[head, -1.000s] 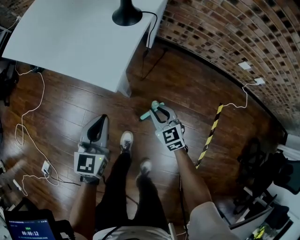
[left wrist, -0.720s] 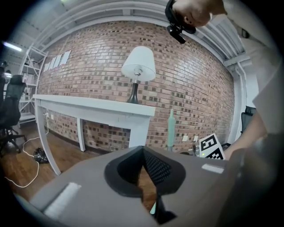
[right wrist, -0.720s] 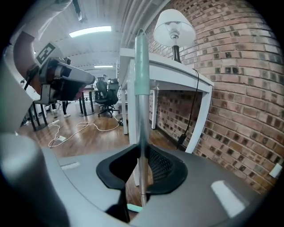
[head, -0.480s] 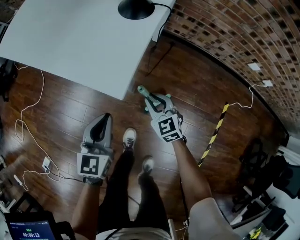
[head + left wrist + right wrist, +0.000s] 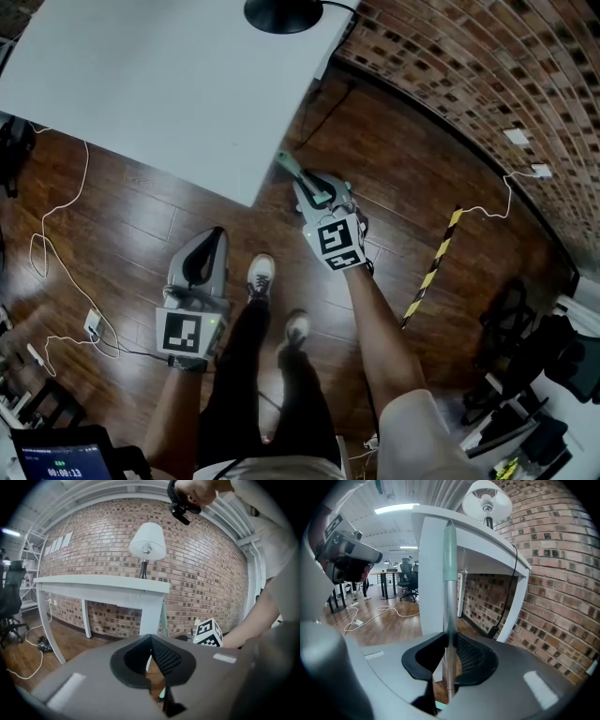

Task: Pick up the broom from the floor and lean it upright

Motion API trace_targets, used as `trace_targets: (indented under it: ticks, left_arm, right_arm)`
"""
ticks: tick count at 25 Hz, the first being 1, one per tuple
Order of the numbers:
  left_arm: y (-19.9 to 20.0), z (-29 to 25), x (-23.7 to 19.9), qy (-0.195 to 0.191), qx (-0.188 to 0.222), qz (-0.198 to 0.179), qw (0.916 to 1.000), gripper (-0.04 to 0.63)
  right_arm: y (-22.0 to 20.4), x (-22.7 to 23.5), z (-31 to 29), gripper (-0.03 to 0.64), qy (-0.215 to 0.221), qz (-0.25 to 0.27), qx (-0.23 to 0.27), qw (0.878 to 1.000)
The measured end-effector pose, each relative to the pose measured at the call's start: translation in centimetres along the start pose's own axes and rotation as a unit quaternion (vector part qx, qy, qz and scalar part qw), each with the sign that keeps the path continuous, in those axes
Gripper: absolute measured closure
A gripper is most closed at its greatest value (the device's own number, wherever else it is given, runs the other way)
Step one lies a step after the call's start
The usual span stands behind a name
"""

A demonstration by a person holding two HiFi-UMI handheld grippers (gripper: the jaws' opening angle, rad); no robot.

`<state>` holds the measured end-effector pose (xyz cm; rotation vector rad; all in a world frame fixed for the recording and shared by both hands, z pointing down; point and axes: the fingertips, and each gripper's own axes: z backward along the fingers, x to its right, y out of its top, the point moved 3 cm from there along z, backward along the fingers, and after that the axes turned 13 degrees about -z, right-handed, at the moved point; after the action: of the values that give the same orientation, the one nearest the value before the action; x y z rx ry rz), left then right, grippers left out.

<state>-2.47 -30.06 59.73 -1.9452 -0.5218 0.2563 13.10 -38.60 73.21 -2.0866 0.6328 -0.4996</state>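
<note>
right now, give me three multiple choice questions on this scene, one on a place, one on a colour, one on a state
1. Where does the lamp stand?
A on the floor
B on the table
C on a shelf

2. What colour is the grip at the top of the broom?
A red
B yellow
C pale green

3. How is the right gripper?
A shut on the broom
B open, empty
C shut, empty

Answers:
1 B, the head view shows its black base on the white top.
2 C, the right gripper view shows a pale green sleeve above the metal pole.
3 A, in the right gripper view both pads press on the pole.
</note>
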Motion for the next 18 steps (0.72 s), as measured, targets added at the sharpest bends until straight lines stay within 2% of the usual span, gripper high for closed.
trace_targets:
  ticks: [4, 8, 12, 15, 18]
  left_arm:
    - [0.0, -0.3, -0.3, 0.003, 0.022, -0.001, 0.9998, 0.594]
    - [-0.5, -0.2, -0.2, 0.000, 0.010, 0.005, 0.9999, 0.594]
    - [-0.8, -0.2, -0.5, 0.001, 0.026, 0.002, 0.9997, 0.594]
    - [-1.1, -0.1, 0.0, -0.006, -0.005, 0.004, 1.0000, 0.594]
    - [-1.3, -0.1, -0.1, -0.007, -0.010, 0.007, 0.9999, 0.594]
  right_arm:
    - [0.6, 0.3, -0.4, 0.526, -0.001, -0.005, 0.009, 1.000]
    - [0.6, 0.1, -0.4, 0.526, -0.004, -0.008, 0.018, 1.000]
    - [0.8, 0.4, -0.8, 0.525, -0.014, -0.006, 0.018, 1.000]
    - [0.8, 0.6, -0.7, 0.523, -0.016, -0.003, 0.020, 1.000]
    - [0.8, 0.6, -0.7, 0.522, -0.019, 0.003, 0.022, 1.000]
